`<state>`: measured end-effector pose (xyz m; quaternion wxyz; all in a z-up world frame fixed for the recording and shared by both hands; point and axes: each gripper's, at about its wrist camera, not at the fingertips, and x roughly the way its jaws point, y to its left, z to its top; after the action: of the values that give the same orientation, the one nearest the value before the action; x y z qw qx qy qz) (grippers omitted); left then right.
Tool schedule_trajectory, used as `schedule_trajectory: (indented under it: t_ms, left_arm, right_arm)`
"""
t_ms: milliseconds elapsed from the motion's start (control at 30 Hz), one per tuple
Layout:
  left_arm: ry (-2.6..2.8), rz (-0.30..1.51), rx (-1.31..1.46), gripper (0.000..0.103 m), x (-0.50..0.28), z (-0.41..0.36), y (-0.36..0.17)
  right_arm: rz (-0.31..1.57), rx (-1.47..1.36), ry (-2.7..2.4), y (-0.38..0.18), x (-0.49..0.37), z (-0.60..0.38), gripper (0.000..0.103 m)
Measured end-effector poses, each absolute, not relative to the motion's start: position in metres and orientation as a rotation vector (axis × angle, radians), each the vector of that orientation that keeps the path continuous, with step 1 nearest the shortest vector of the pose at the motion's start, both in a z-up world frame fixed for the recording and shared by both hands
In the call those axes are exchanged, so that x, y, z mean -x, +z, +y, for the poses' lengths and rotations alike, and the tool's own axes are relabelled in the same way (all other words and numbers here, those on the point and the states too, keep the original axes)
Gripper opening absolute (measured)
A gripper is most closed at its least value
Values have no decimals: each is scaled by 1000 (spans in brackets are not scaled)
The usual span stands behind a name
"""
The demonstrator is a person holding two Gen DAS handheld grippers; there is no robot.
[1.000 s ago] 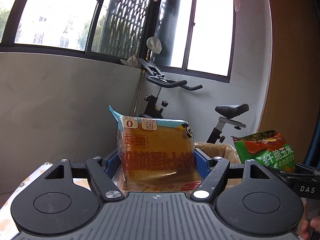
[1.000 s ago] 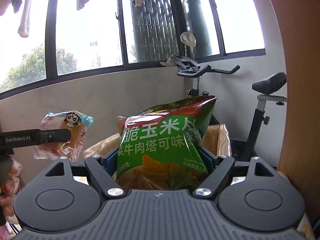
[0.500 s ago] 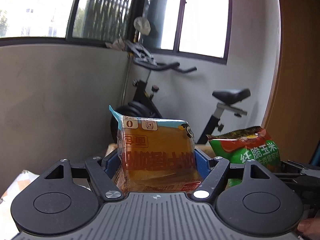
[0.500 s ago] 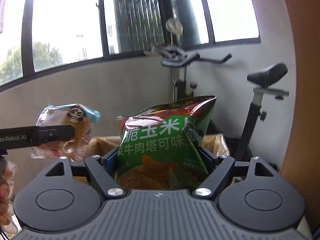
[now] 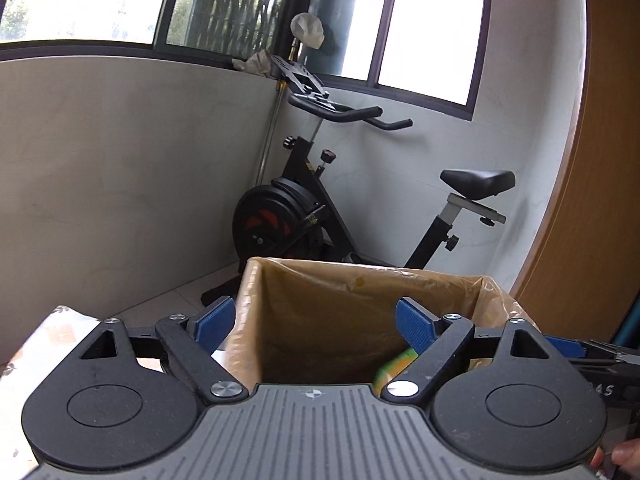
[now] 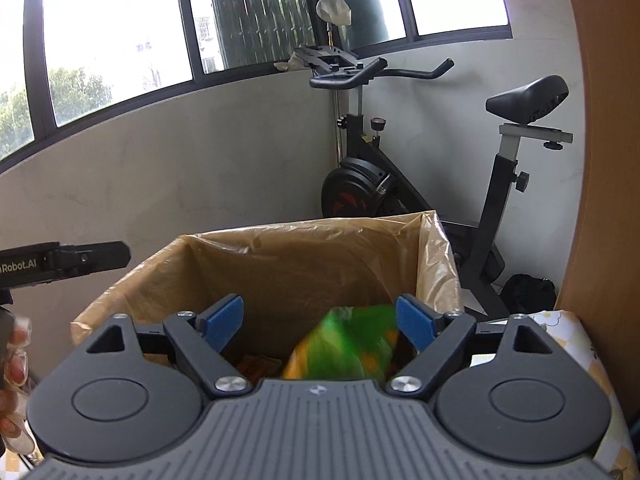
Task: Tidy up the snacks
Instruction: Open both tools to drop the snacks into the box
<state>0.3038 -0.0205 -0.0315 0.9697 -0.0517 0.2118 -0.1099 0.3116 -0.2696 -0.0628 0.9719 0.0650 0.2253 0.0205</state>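
Above the bag-lined bin (image 5: 360,288), the left hand-held gripper (image 5: 316,320) hangs with its blue pads spread and nothing between them. Beside it, the right hand-held gripper (image 6: 320,320) is likewise spread wide, and the green chip bag (image 6: 348,344), blurred, sits down inside the bin (image 6: 304,248) below its fingers.

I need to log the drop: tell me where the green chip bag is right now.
In the right wrist view the green chip bag, blurred, is inside the lined box, just below the open right gripper toward its right finger.
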Motion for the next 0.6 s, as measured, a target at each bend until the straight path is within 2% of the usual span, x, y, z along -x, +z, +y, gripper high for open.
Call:
schedule_trajectory:
  t_ms: [367, 600]
  left_arm:
    - [-180, 369, 82, 89, -244, 28, 9]
    - [-138, 394, 68, 88, -201, 48, -20]
  right_arm:
    - [388, -154, 72, -42, -240, -273, 86]
    - [402, -152, 48, -71, -197, -271, 86]
